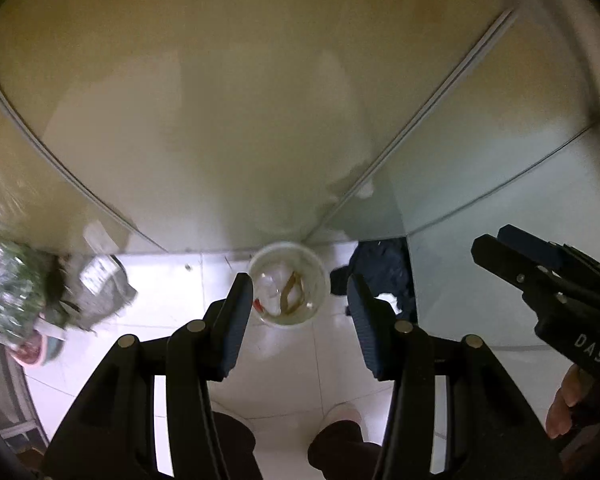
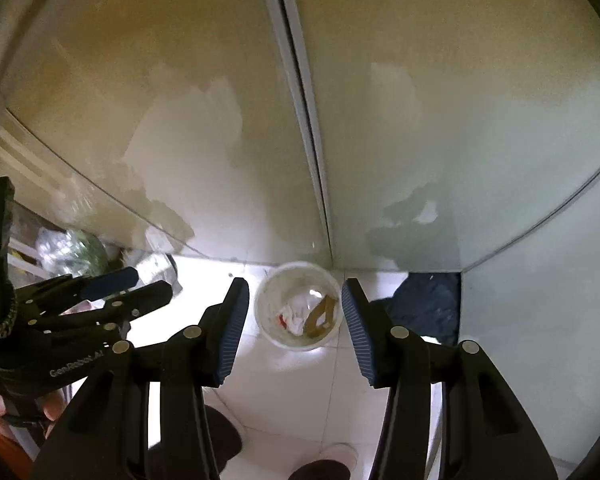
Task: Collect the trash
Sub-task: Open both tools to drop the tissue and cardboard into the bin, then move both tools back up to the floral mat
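A white round bin [image 1: 287,283] stands on the white tiled floor against the wall base; it holds crumpled white paper, a brown strip and a red scrap. It also shows in the right wrist view [image 2: 299,306]. My left gripper [image 1: 300,286] is open and empty, held high above the bin, its jaws framing it. My right gripper [image 2: 296,290] is open and empty, also high above the bin. The right gripper also shows in the left wrist view [image 1: 500,246], at the right. The left gripper also shows in the right wrist view [image 2: 148,282], at the left.
Glossy cabinet doors [image 1: 240,120] rise behind the bin. A dark blue cloth [image 1: 384,268] lies in a gap right of the bin. Grey and clear plastic bags [image 1: 100,288] with greenery [image 1: 12,292] sit at the left. The person's shoes [image 1: 340,420] are below.
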`<action>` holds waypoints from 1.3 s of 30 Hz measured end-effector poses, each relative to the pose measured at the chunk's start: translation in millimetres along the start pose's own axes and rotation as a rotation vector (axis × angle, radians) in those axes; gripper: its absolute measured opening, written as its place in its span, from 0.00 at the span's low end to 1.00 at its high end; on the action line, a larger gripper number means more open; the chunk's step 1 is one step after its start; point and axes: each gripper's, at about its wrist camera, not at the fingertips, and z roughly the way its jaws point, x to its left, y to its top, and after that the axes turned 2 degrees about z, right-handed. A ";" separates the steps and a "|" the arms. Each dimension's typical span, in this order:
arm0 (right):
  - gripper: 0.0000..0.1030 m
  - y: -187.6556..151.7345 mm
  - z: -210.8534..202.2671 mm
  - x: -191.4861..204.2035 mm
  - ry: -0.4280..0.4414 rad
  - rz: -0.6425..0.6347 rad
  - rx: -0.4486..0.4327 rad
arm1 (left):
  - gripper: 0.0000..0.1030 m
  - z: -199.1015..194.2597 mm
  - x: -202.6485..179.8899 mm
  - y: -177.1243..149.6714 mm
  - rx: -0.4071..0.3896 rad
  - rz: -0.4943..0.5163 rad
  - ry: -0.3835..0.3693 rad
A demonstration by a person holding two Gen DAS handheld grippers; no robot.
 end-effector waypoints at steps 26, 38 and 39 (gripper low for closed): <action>0.46 126.8 -317.5 111.4 -0.107 -0.024 -0.466 | 0.61 -378.9 -8.4 141.7 -0.549 0.136 0.007; 0.56 162.1 -310.1 123.8 -0.177 0.109 -0.492 | 0.75 -360.6 29.4 203.7 -0.489 0.220 -0.026; 0.56 165.7 -306.7 122.7 -0.184 0.111 -0.482 | 0.74 -355.0 30.5 208.0 -0.478 0.216 -0.027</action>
